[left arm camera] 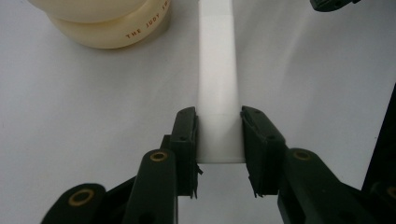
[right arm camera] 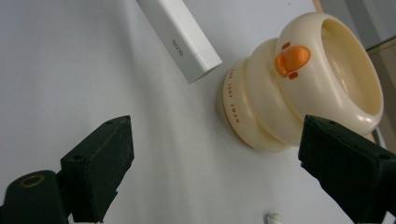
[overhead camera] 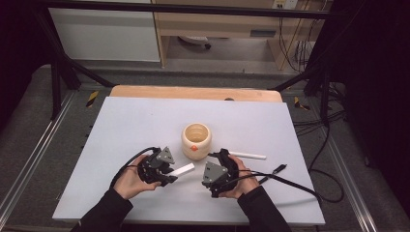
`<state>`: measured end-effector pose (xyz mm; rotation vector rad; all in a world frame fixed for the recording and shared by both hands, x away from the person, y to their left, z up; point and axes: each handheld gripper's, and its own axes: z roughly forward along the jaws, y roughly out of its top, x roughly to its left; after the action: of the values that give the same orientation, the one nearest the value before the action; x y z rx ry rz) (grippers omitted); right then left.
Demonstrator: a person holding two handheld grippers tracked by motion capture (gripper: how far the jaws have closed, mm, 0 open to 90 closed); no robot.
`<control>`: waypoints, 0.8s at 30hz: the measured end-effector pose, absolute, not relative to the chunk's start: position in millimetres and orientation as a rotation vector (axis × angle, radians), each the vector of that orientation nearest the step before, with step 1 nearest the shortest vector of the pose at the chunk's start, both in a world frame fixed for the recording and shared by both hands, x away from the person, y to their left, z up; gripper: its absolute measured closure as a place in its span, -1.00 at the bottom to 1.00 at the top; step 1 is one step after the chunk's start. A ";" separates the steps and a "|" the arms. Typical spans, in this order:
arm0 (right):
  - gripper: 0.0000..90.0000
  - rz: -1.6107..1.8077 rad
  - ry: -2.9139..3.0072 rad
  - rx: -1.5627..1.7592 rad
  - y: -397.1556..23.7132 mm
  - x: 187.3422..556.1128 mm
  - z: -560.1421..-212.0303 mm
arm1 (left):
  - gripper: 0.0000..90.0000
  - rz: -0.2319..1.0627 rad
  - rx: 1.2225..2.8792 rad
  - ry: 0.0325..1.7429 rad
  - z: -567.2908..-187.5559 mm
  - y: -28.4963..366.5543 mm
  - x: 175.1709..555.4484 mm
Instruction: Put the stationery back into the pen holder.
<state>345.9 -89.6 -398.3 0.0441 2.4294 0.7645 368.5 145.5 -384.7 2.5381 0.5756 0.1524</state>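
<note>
White bar (left arm camera: 219,93) sits clamped between the left tongs (left arm camera: 219,140).

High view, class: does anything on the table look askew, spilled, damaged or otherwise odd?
Nothing stands out. The cream pot stands upright and unbroken, a white stick lies flat beside it, and the left hand-held gripper grips a white bar. No spill on the table.

A: Where do the 3 views look from?
B: The high view looks forward and down on the table (overhead camera: 145,125). Both gripper views sit low and close, sharing the cream pot (right arm camera: 299,84).
</note>
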 end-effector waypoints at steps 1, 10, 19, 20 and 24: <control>-0.74 0.756 2.426 0.032 -88.7 345.2 -398.1 | 0.49 0.151 2.540 0.580 -384.1 144.5 368.9; -0.65 0.760 2.369 -0.095 -82.8 341.2 -397.8 | 0.49 0.140 2.563 0.577 -378.3 134.2 369.3; -0.42 0.710 2.306 -0.228 -78.9 340.2 -400.7 | 0.49 0.144 2.588 0.581 -373.9 123.6 370.0; -0.40 0.707 2.301 -0.239 -78.3 340.3 -401.2 | 0.49 0.140 2.586 0.584 -373.5 122.0 370.3; -0.32 0.665 2.282 -0.263 -76.7 340.4 -403.7 | 0.49 0.133 2.587 0.589 -371.4 115.2 370.8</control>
<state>340.4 -76.7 -403.7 -0.2634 2.2823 0.6653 370.8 115.2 -371.4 2.5866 0.5888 0.1326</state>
